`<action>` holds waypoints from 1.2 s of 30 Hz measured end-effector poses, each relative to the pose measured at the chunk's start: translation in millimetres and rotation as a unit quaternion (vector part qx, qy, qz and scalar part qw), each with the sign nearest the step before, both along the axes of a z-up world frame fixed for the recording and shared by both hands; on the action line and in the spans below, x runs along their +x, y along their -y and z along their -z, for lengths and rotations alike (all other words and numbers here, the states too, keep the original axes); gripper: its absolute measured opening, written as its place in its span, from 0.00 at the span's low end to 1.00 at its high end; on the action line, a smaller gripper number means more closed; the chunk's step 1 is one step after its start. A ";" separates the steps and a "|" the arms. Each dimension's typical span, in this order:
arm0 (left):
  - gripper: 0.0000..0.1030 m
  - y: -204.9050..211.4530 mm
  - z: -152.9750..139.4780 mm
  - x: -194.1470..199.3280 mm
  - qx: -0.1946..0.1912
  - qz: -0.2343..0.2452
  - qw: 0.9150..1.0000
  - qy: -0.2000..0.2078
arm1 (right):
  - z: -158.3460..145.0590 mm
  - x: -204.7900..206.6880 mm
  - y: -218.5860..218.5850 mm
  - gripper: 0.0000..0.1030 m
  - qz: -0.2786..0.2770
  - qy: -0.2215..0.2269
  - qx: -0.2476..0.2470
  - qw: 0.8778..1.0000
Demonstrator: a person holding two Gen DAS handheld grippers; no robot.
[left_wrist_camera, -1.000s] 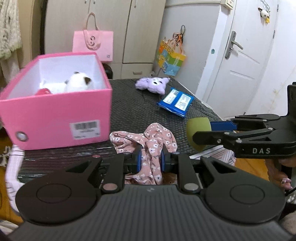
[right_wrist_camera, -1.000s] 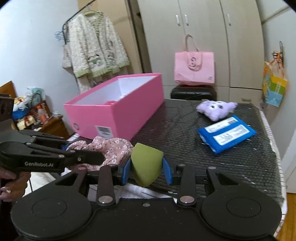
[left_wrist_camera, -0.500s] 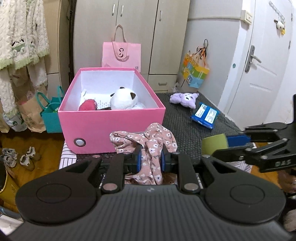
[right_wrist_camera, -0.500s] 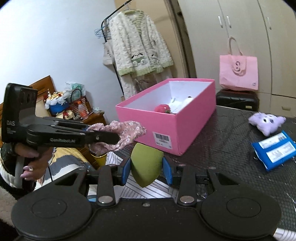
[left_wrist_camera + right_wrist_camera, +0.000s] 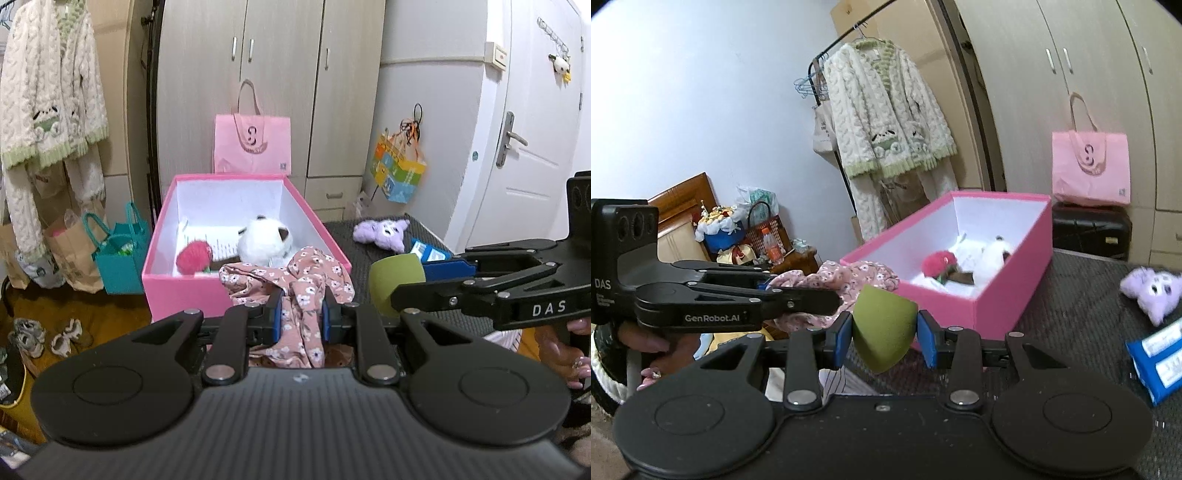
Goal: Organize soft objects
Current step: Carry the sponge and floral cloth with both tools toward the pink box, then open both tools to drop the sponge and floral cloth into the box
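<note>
While my left claw (image 5: 301, 317) is clamped on a floral pink cloth (image 5: 295, 280), my right claw (image 5: 884, 338) grips a green sponge (image 5: 882, 328) between its blue pads. Both are held in the air just in front of the near end of an open pink box (image 5: 184, 291), which sits on the dark table (image 5: 369, 236). Inside the box lie a white plush toy (image 5: 264, 242) and a red fuzzy one (image 5: 194, 256). Farther along the table, well apart from the box, rest a purple plush toy (image 5: 1150, 293) and a blue packet (image 5: 1160, 360).
</note>
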State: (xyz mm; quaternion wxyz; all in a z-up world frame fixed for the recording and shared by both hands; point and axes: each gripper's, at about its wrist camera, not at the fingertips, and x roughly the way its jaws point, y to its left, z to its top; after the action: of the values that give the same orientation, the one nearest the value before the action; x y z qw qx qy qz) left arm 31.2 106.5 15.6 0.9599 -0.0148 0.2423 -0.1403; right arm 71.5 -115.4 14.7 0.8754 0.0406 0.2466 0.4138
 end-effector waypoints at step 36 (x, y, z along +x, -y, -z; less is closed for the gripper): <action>0.30 -31.7 8.6 229.2 -0.024 -0.080 0.995 -0.060 | 13.4 225.4 -80.8 0.44 0.076 -0.066 -0.074 0.992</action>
State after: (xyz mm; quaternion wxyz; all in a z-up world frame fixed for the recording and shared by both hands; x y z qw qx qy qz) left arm 260.5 138.2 7.0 0.9513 -0.0659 0.2935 -0.0676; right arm 296.9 -34.6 1.3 0.8869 0.0216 0.3295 0.3229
